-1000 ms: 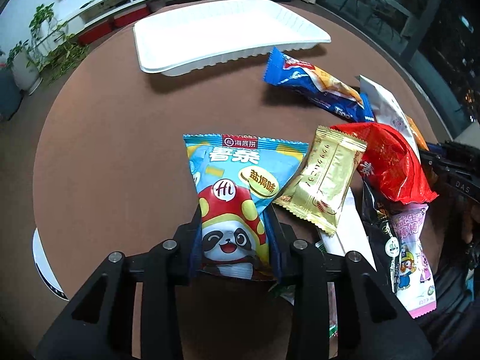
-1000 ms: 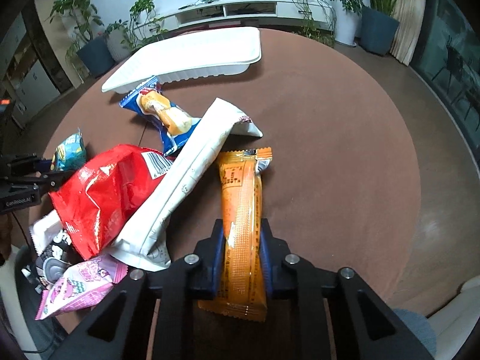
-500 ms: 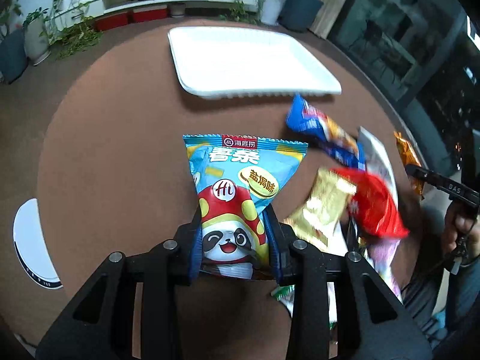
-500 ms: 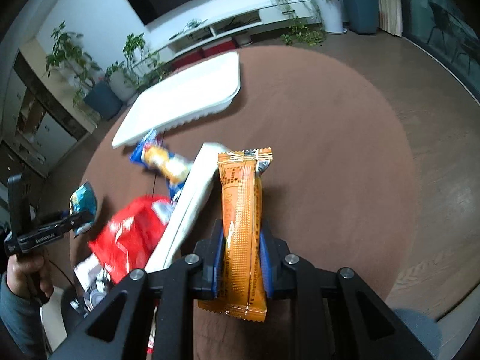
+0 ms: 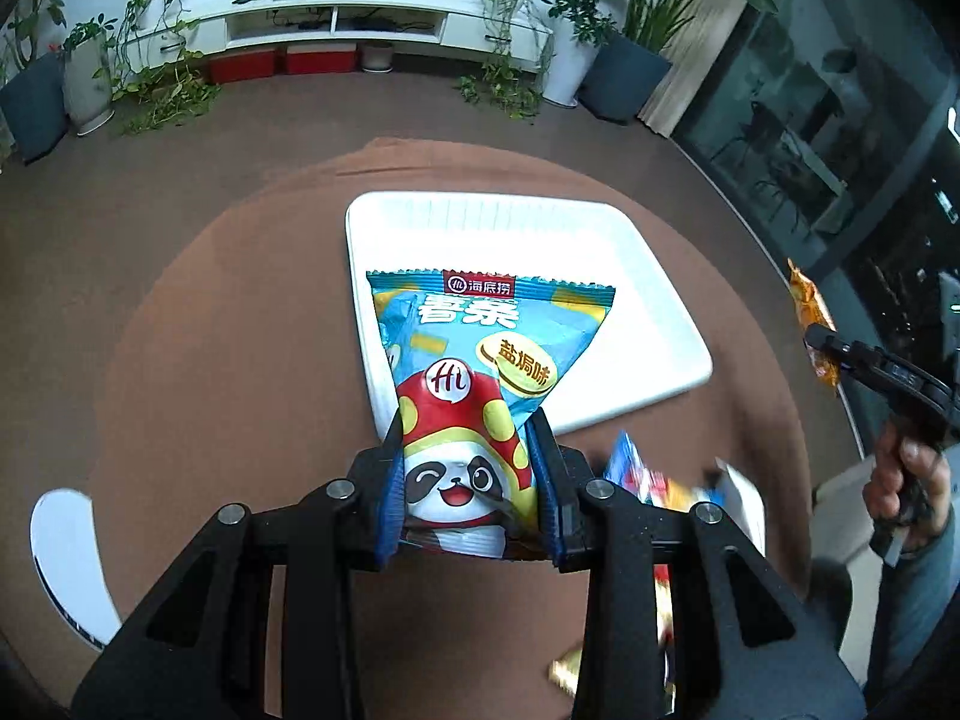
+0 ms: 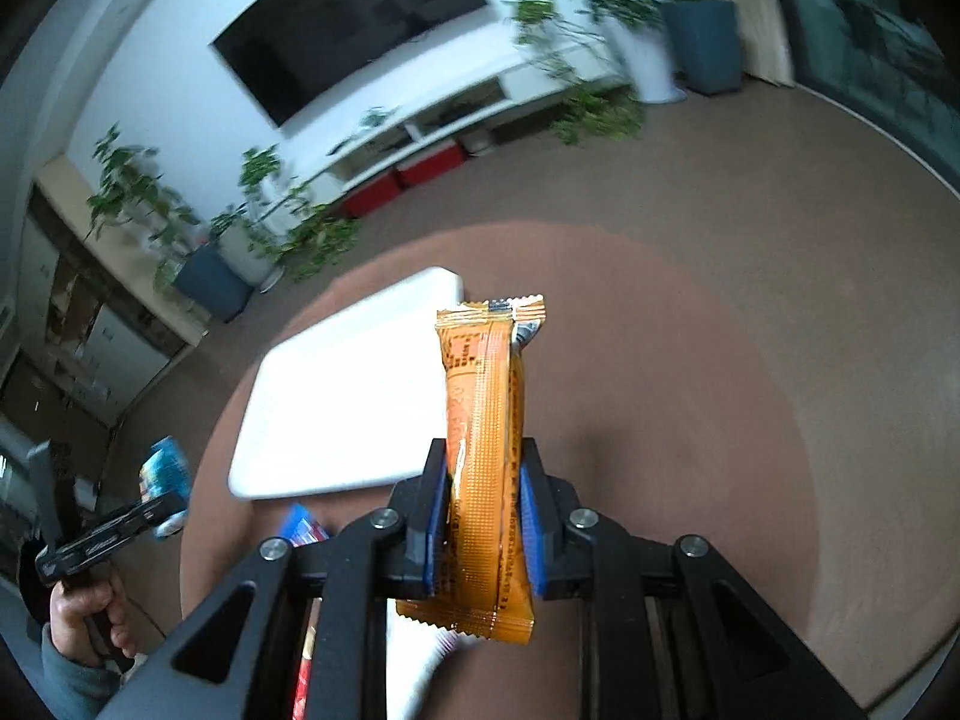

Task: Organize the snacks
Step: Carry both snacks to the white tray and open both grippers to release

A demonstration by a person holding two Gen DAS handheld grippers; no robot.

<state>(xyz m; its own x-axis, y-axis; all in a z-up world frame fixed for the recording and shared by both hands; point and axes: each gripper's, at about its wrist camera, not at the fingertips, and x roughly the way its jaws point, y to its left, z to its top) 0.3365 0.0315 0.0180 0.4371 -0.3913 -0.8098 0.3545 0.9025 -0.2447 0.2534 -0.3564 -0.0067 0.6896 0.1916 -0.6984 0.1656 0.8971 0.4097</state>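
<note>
My left gripper [image 5: 468,480] is shut on a blue panda snack bag [image 5: 480,372] and holds it up in the air, over the near edge of the white tray [image 5: 600,240] on the round brown table. My right gripper [image 6: 483,522] is shut on a long orange snack bar [image 6: 486,420], held upright above the table, right of the white tray [image 6: 342,408]. The right gripper with the orange bar also shows at the right of the left wrist view [image 5: 822,348]. The left gripper with the blue bag shows at the left of the right wrist view [image 6: 162,486].
Several loose snack packets [image 5: 654,480] lie on the brown table [image 5: 210,360] below my left gripper, blurred. A blue packet [image 6: 303,531] shows near the tray. A white object [image 5: 66,558] sits at the table's left edge. Plants and a TV shelf stand beyond.
Both grippers have lifted their snacks higher and moved toward the white tray. The pile of packets has dropped to the bottom of both views.
</note>
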